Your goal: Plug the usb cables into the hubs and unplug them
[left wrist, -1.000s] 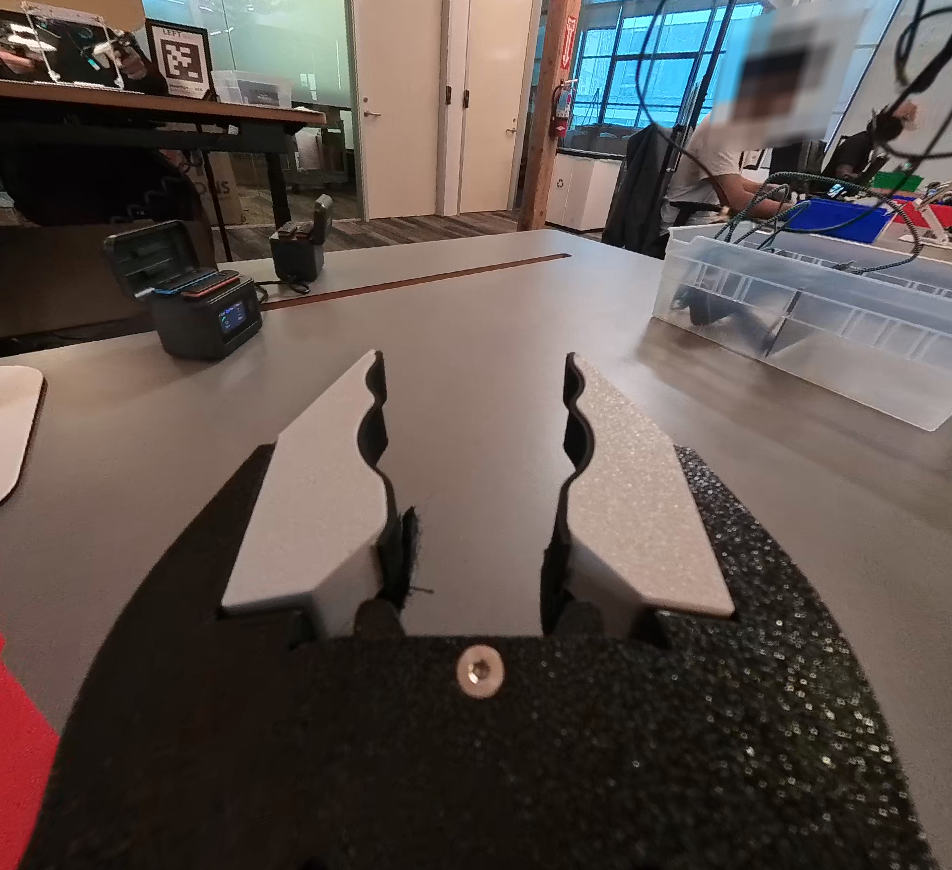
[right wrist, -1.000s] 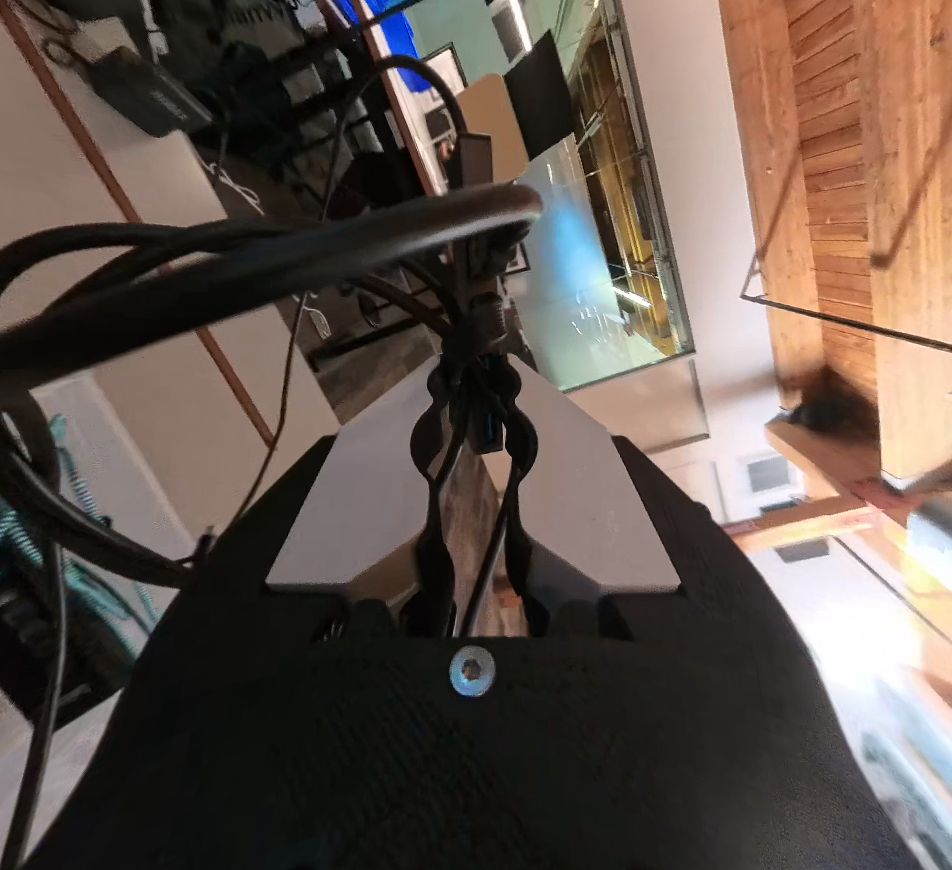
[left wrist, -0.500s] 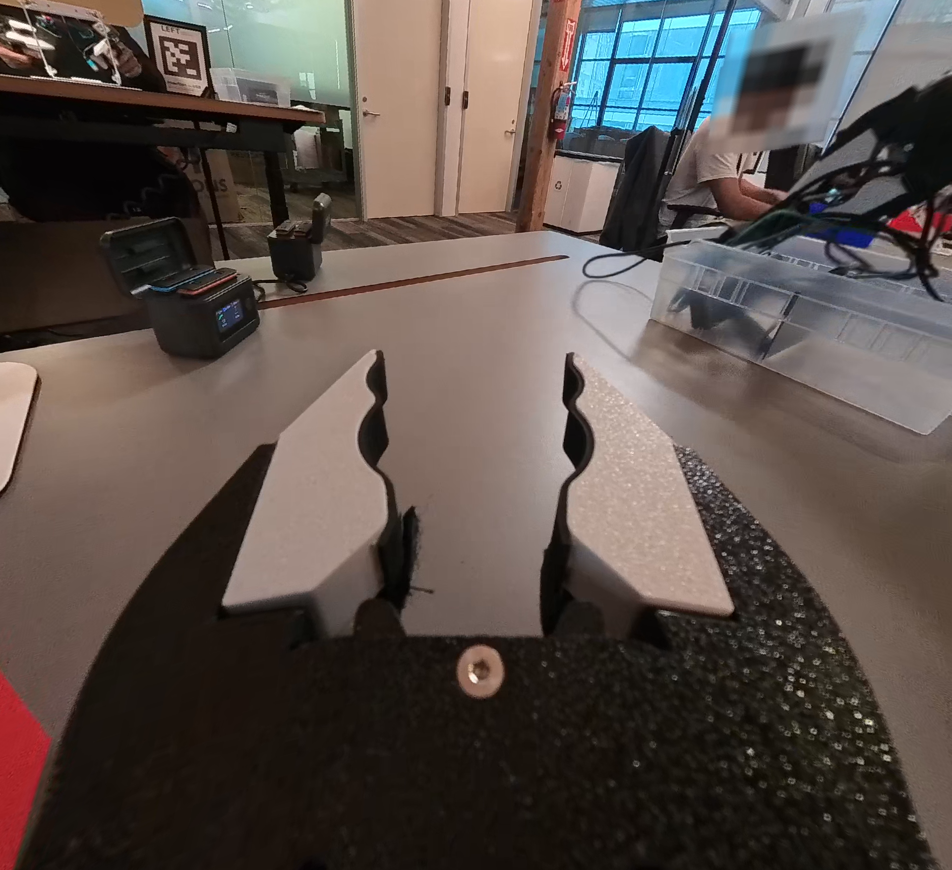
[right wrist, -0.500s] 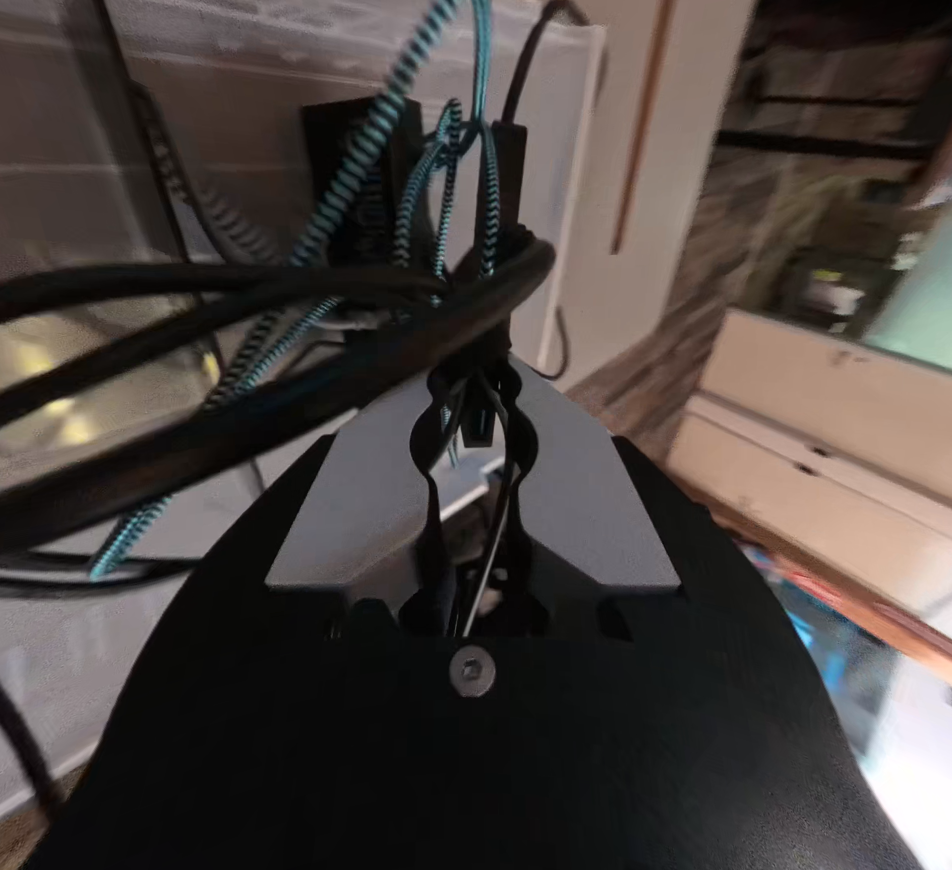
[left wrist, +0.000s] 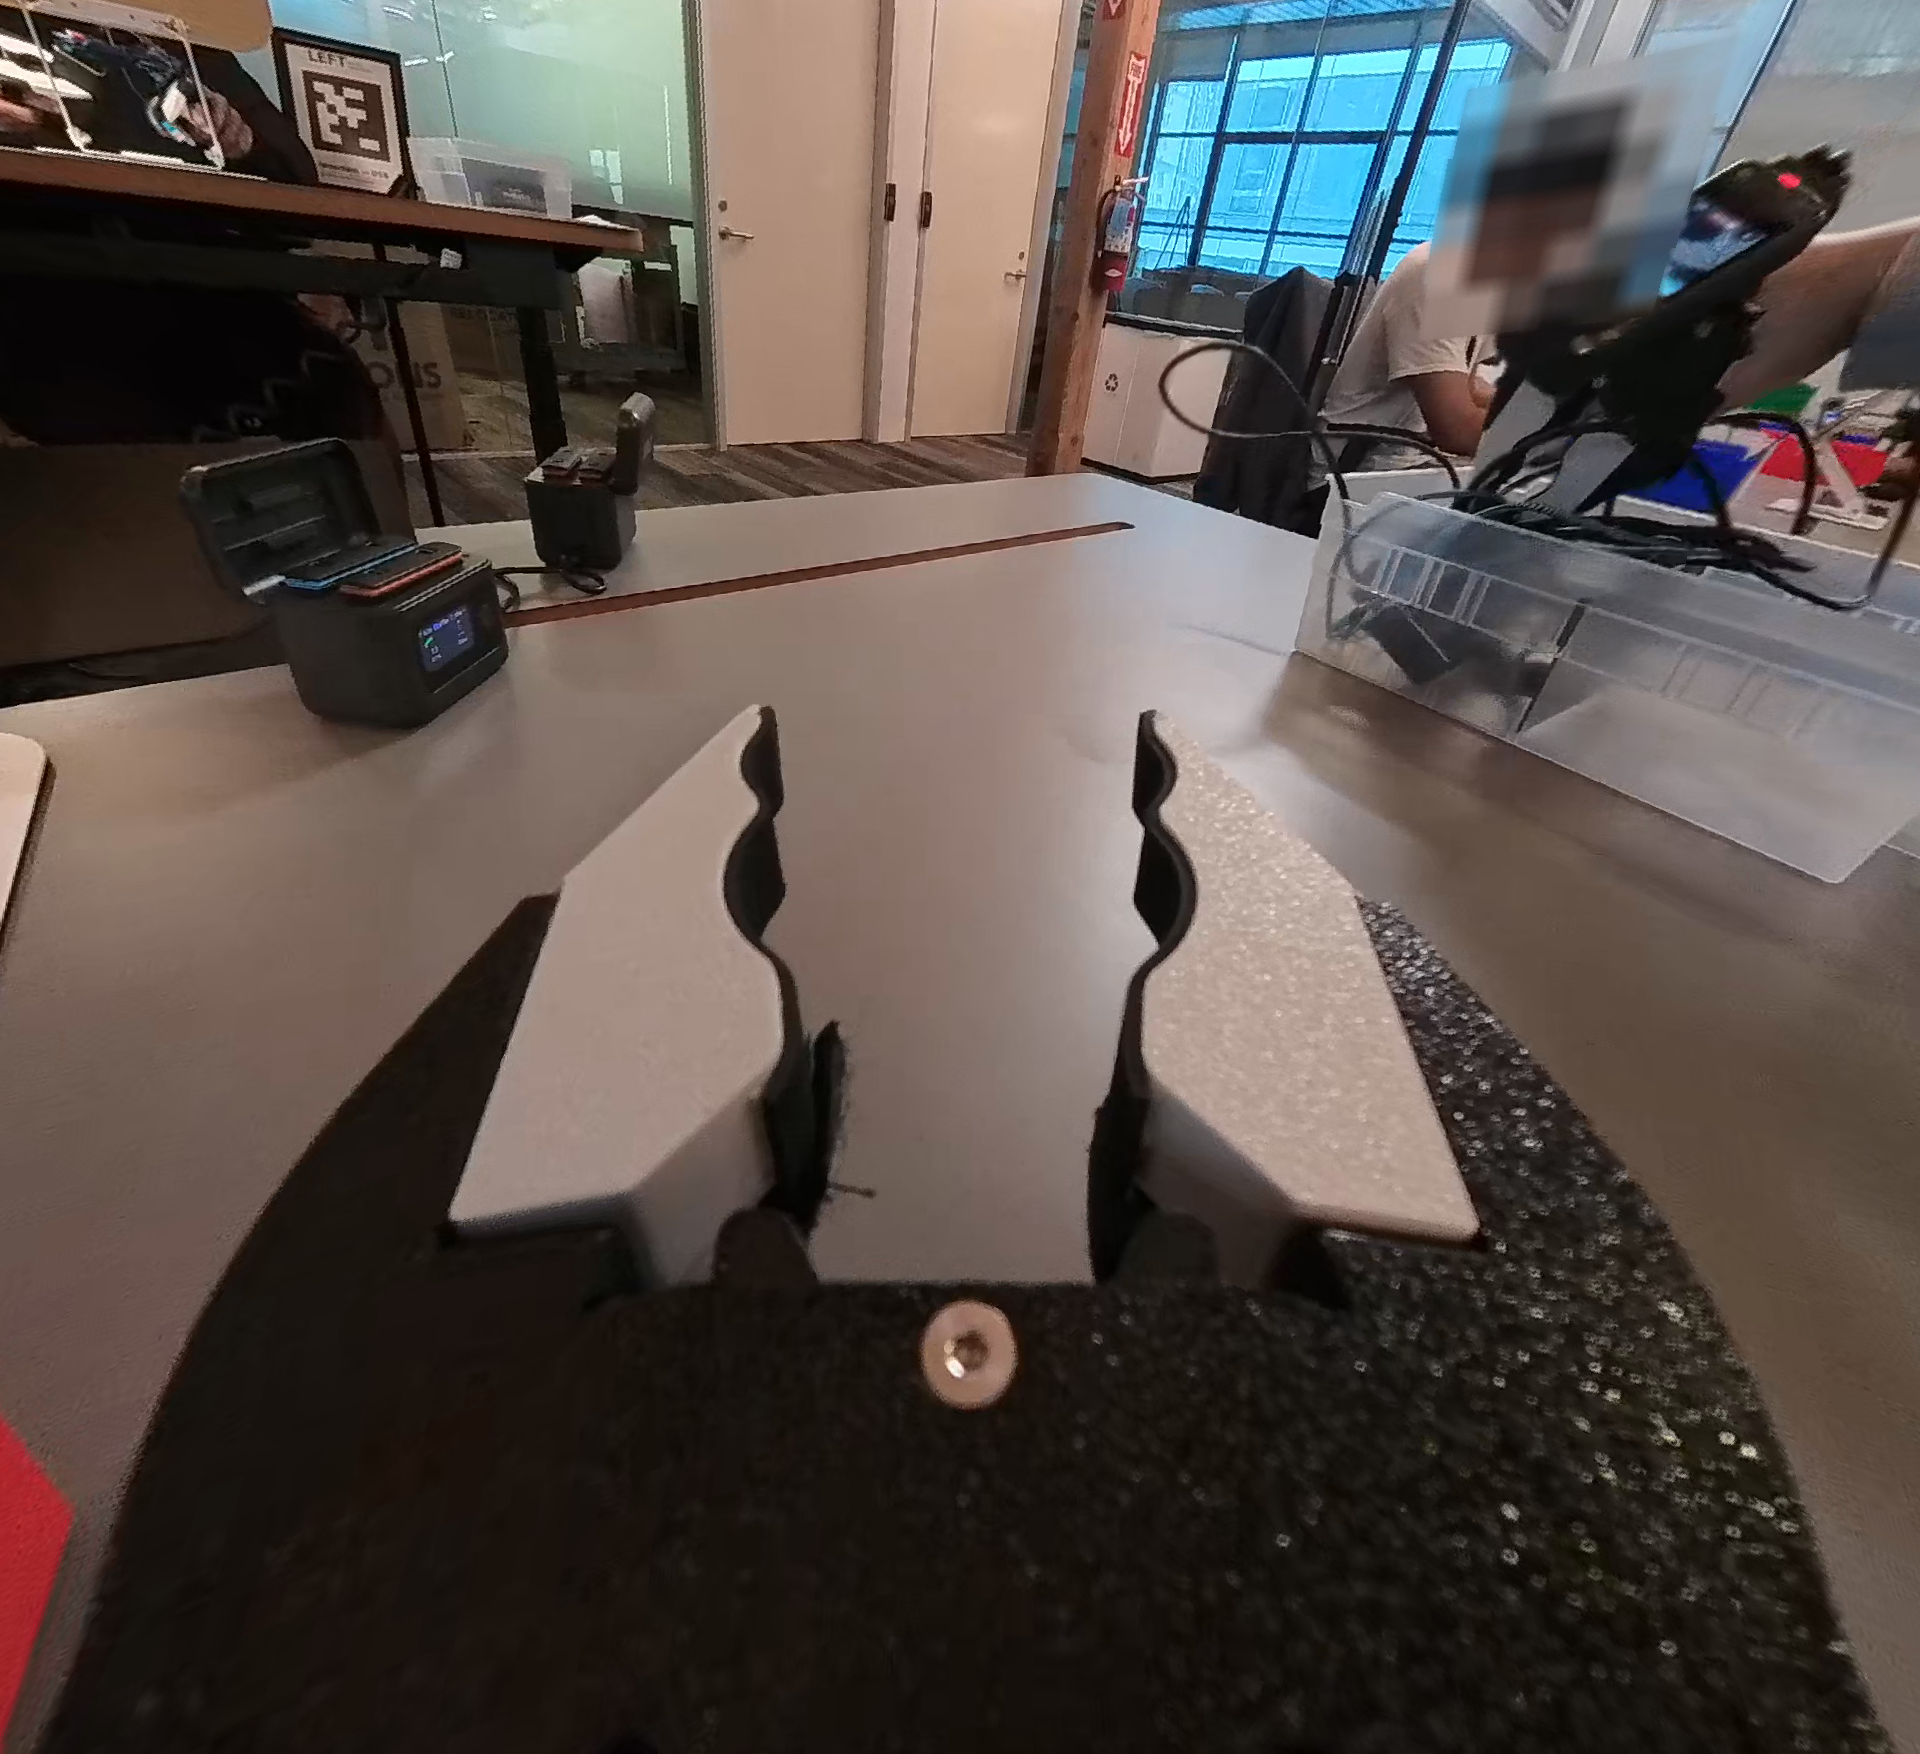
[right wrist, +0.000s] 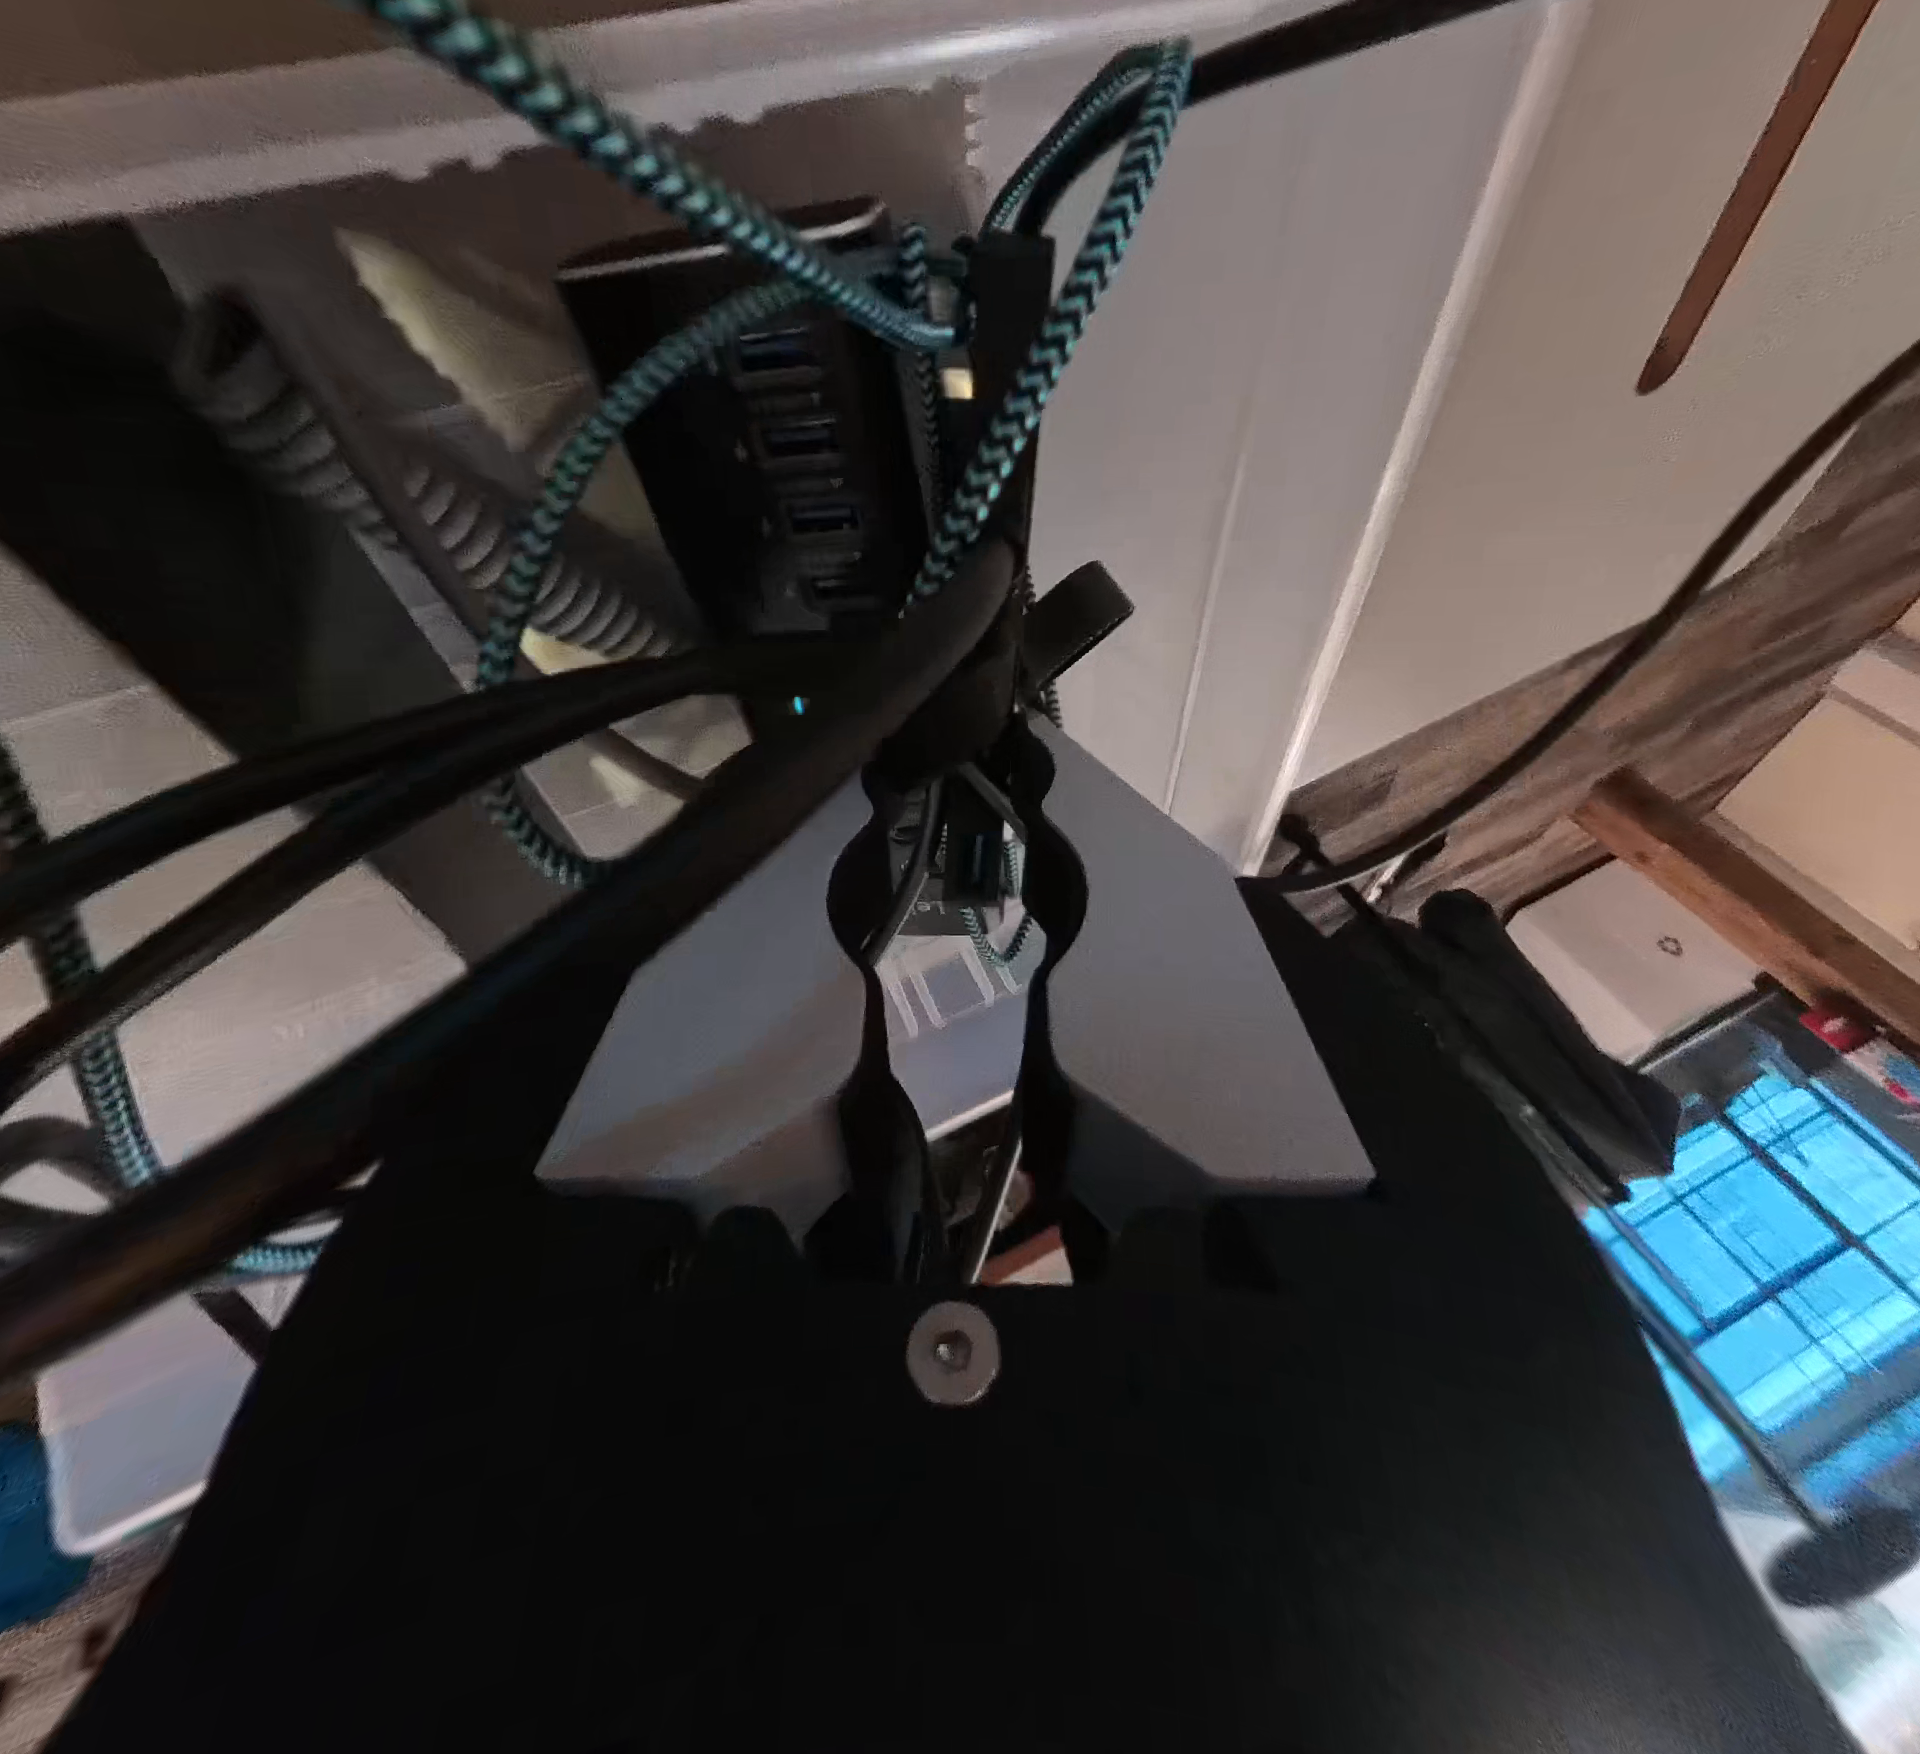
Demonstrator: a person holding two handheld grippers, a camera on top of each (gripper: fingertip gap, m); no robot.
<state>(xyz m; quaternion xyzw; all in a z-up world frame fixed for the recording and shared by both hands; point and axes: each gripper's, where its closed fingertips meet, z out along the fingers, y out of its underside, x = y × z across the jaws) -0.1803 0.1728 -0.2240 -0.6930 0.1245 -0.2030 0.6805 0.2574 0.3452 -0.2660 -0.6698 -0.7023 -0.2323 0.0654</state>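
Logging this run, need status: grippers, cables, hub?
Left gripper open, empty, over table. Right gripper shut on black cable bundle above bin. Hub ahead, ports free; braided cable draped across.

Grey table (left wrist: 935, 665), foreground; white doors (left wrist: 883, 146) at 12 o'clock; wooden post (left wrist: 1091, 250) at 1; blue-lit windows (left wrist: 1299, 166) at 2; wood desk (left wrist: 312, 208) at 10.

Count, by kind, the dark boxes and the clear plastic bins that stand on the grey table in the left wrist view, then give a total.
Dark boxes: 2, the open-lidded one with a small screen and the smaller one behind it
Clear plastic bins: 1, at the right, with cables in it
Total: 3
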